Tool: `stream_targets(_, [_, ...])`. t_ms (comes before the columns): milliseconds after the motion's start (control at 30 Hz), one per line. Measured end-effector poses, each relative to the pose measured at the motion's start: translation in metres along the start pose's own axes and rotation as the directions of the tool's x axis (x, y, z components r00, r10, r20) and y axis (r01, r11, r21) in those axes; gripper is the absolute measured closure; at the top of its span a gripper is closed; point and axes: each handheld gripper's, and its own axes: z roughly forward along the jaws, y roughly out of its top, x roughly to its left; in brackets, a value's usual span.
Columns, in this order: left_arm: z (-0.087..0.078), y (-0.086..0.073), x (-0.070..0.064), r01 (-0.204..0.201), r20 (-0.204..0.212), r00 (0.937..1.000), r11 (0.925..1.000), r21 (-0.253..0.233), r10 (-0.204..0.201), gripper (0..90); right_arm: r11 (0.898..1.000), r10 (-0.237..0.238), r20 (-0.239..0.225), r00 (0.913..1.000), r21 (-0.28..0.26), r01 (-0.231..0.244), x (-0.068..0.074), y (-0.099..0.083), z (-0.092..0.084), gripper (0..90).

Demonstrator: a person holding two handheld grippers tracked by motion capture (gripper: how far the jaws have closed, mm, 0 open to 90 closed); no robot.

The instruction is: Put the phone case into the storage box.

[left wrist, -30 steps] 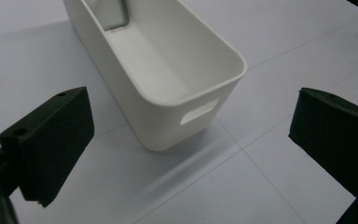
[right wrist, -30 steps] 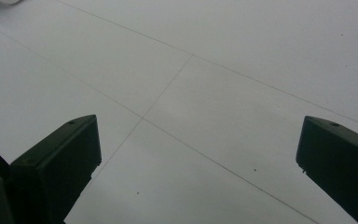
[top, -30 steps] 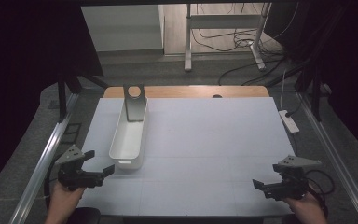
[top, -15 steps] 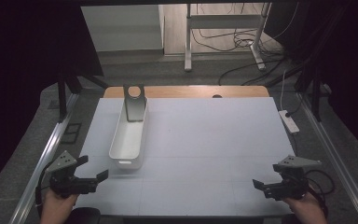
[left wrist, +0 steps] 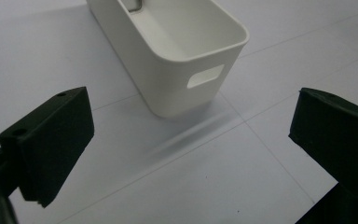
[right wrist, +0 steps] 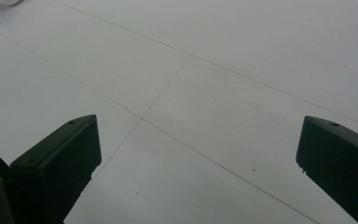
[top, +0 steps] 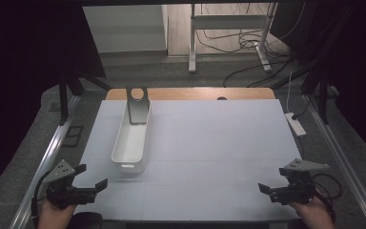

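Observation:
A long white bin (top: pixel 131 138) stands on the left half of the white table (top: pixel 209 143), its length running away from me. A grey metal bracket with a round hole (top: pixel 137 102) leans in its far end. My left gripper (top: pixel 91 175) is held at the near left corner, open and holding nothing, pointing toward the bin's near end. From the left gripper view, the bin (left wrist: pixel 168 51) with its handle slot lies just beyond the wide-open left gripper (left wrist: pixel 191 135). My right gripper (top: pixel 269 183) hovers at the near right, open. In its own view the right gripper (right wrist: pixel 196 154) frames bare table.
A white power strip (top: pixel 295 124) lies off the table's right edge. Metal rails (top: pixel 52 148) run along both sides. A strip of wooden tabletop (top: pixel 195 93) shows at the far edge. Cables and a stand's legs sit on the floor beyond.
My left gripper has drawn back a little toward the near left corner, away from the bin. The right gripper has stayed where it was.

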Motion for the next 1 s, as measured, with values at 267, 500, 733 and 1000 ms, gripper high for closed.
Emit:
stream_targets(267, [-0.002,-0.006,-0.004,-0.011,-0.011,0.9999,0.9996,0.024,0.011,0.4,1.0,0.001,0.003,1.0,0.001,-0.001,0.0,0.0,0.0,0.3])
stream_targets(500, [-0.001,-0.011,-0.007,-0.013,-0.015,0.9998,0.9985,0.053,0.014,0.4,1.0,0.002,0.004,1.0,-0.001,-0.002,0.0,0.0,-0.001,0.3])
stream_targets(733, [-0.003,-0.015,-0.006,-0.003,-0.018,0.9998,0.9973,0.074,0.004,0.5,1.0,-0.001,0.006,1.0,-0.005,0.001,0.0,0.0,-0.001,0.4])
stream_targets(1000, [-0.002,-0.015,-0.005,0.013,-0.016,0.9998,0.9965,0.083,-0.012,0.6,1.0,-0.002,0.007,1.0,-0.002,0.002,0.0,0.0,0.0,0.4])
